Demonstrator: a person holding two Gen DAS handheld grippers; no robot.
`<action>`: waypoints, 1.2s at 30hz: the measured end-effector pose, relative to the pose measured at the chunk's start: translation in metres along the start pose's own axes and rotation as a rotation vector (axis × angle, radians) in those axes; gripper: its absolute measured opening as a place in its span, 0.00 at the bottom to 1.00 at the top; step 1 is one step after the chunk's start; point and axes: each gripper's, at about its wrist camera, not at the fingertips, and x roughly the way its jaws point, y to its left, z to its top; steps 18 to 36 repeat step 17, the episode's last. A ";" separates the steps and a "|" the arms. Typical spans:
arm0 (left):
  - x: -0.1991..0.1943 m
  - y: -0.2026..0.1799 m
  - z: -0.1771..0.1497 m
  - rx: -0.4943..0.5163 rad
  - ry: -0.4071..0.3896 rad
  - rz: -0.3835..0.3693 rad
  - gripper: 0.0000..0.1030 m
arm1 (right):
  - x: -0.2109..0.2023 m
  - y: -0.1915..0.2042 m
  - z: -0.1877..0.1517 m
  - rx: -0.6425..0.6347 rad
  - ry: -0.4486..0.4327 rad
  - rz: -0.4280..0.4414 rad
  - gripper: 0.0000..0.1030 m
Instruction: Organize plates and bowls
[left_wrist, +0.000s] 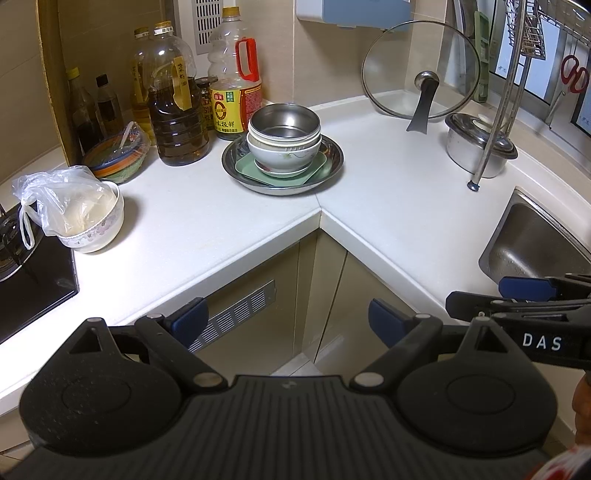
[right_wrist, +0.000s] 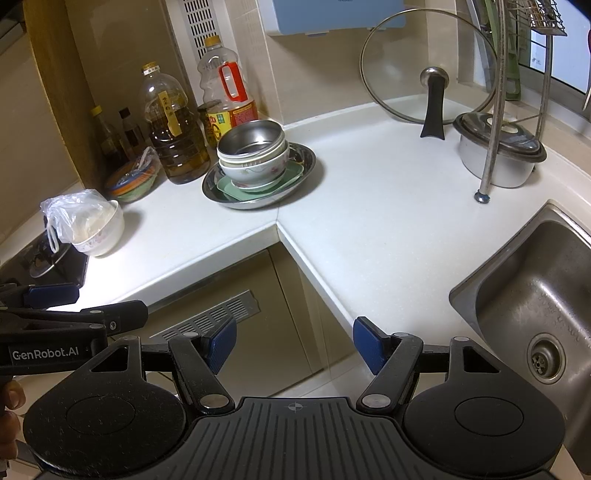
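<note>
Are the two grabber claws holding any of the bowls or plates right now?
No. The left gripper and right gripper are both open and empty, back from the counter. The stack of bowls sits untouched on the metal plate.

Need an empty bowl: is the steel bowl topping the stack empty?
Empty: the round stainless-steel bowl shows only bare shiny metal inside, in both wrist views.

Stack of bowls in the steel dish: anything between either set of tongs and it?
Nothing visible. Both the left tongs and right tongs hang open off the counter's front edge; only bare counter lies before the stack of bowls. The bottles stand behind and left.
</note>
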 end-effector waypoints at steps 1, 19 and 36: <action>0.000 0.000 0.000 0.000 0.000 0.001 0.90 | 0.000 0.000 0.000 0.001 0.000 -0.001 0.68; 0.005 -0.004 0.006 0.003 0.002 -0.001 0.90 | 0.002 0.000 0.003 0.001 0.002 0.002 0.68; 0.005 -0.004 0.006 0.003 0.002 -0.001 0.90 | 0.002 0.000 0.003 0.001 0.002 0.002 0.68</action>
